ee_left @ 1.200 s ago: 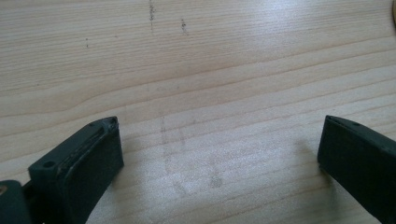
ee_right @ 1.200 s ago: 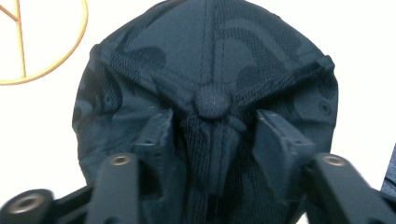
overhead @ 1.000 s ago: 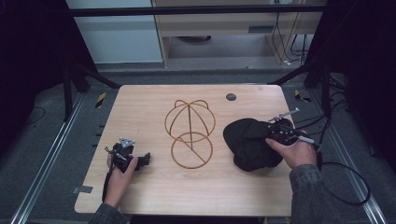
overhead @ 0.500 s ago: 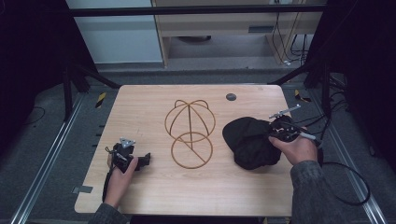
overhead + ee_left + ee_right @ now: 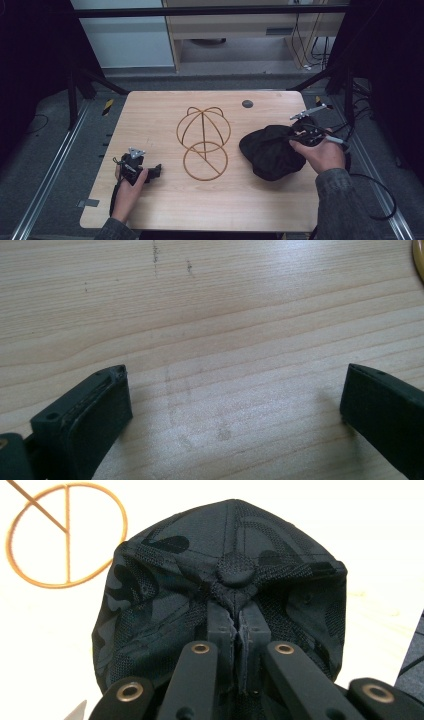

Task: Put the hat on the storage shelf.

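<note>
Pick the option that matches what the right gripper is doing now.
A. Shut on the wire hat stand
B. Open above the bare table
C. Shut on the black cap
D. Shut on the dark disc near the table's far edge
C: in the right gripper view the right gripper is pinched on the black cap just below its top button.

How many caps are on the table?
1: a black cap at the table's right side, pinched near its top button by the right gripper. None seen elsewhere.

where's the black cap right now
In the high view the black cap sits on the table's right side, just right of the wire hat stand, pinched in the right gripper.
</note>
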Available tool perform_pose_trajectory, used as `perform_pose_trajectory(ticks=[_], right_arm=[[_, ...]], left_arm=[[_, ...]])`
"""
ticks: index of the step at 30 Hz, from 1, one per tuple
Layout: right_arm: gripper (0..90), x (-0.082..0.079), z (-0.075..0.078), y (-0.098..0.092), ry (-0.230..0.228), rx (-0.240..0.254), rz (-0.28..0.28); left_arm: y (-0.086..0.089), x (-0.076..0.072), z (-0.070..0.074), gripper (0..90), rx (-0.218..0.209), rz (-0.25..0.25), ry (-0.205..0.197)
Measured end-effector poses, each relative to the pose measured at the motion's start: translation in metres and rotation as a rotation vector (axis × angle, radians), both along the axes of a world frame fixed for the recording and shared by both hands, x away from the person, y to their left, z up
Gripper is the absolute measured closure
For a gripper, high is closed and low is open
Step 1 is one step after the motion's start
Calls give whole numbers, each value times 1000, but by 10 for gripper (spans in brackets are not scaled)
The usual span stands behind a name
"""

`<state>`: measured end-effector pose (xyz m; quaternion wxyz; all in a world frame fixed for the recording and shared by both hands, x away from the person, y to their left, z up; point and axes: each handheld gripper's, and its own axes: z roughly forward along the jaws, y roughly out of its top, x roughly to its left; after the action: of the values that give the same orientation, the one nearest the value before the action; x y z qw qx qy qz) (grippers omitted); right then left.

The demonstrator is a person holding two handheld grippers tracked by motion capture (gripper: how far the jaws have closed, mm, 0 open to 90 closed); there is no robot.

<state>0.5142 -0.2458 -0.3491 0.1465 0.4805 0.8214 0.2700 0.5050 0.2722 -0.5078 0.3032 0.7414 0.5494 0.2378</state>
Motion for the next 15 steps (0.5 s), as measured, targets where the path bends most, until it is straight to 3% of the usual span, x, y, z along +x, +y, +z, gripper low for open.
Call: perform_pose_trajectory(ticks=[15], right_arm=[[870, -17, 54, 6, -93, 40, 42]], left_arm=[[0, 0, 0, 0, -3, 1, -3]])
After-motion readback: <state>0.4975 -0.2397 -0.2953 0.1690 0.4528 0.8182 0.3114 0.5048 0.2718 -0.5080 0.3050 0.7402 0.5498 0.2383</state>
